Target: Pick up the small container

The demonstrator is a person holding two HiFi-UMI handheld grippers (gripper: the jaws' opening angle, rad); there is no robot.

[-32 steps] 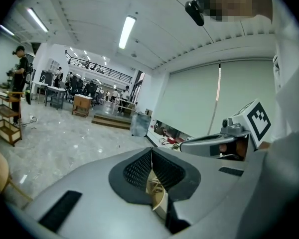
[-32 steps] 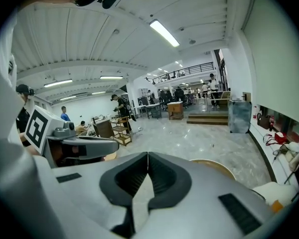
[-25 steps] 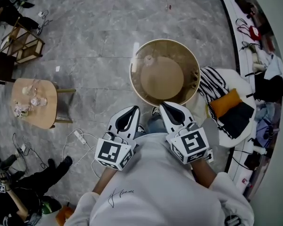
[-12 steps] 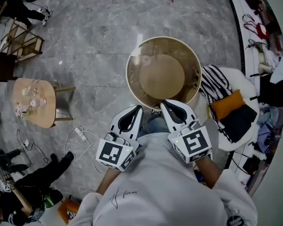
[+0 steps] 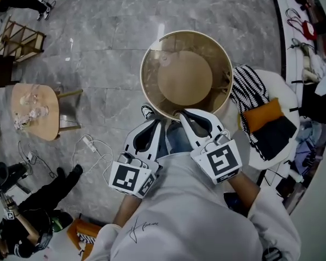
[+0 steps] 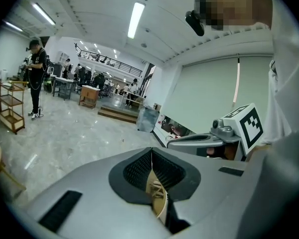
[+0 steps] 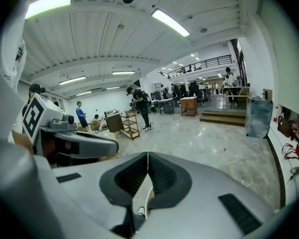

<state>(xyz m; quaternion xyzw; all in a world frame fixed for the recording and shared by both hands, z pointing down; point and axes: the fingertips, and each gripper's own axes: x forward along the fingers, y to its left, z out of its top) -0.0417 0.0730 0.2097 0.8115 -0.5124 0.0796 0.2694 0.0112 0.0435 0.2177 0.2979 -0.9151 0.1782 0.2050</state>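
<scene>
"While the head view looks steeply down, where is the small container (image 5: 164,59)?" asks the observer.

"On the round glass-topped table (image 5: 145,88), toward its far left side in that view; pale, too small for detail; well apart from both claws," the recorder notes.

"State of the left gripper (image 5: 151,127)?"

"Jaws together, pads meeting along one seam in the left gripper view; nothing between them; its tip lies just short of the table rim in the head view."

"And the right gripper (image 5: 188,116)?"

"The same; jaws pressed together, empty; its tip overlaps the near rim in the head view; whether it touches the rim cannot be told; the two grippers lie side by side, and each shows in the other's view."

"Surroundings?"

"Grey marbled floor (image 5: 98,48); a small wooden side table (image 5: 35,113) with glassware at left; a white power strip (image 5: 88,143) with its cable on the floor; a white chair (image 5: 271,94) right of the round table, bearing a striped cloth (image 5: 242,99) and an orange cushion (image 5: 261,117); a person in black (image 5: 41,200) at lower left."
</scene>
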